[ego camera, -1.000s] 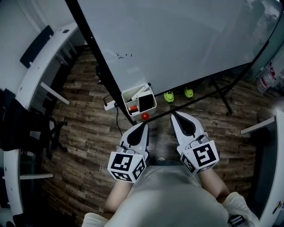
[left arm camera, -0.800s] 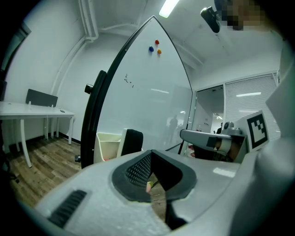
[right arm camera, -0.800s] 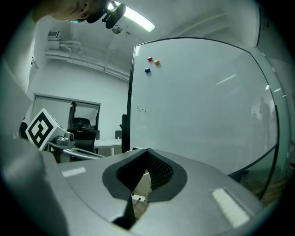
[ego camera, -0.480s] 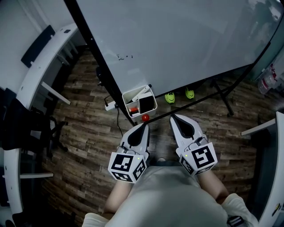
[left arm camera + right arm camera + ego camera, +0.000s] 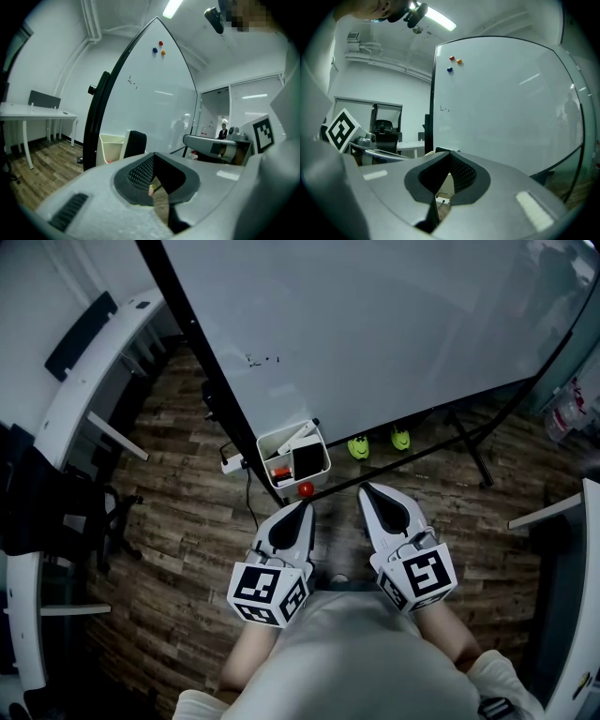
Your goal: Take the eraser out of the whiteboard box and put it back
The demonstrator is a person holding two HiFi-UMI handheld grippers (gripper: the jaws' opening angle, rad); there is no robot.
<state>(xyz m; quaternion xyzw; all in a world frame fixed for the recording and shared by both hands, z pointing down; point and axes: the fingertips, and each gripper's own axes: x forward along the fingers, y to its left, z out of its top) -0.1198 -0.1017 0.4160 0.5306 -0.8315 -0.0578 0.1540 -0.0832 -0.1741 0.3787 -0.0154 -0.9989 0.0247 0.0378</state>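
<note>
Black block eraser (image 5: 306,458) stands in the white plastic whiteboard box (image 5: 274,441), frame centre. Likely light, stiff; I'd pinch its exposed top. My left gripper (image 5: 304,506) and right gripper (image 5: 367,489): both closed, empty.

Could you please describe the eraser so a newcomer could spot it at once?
Find the large whiteboard; a small white box sits at its bottom edge. The eraser is the flat black block in that box, darker and wider than the white marker beside it.

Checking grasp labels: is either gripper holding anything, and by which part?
Nothing held. Left gripper and right gripper both shut, empty; black eraser sits in white box.
</note>
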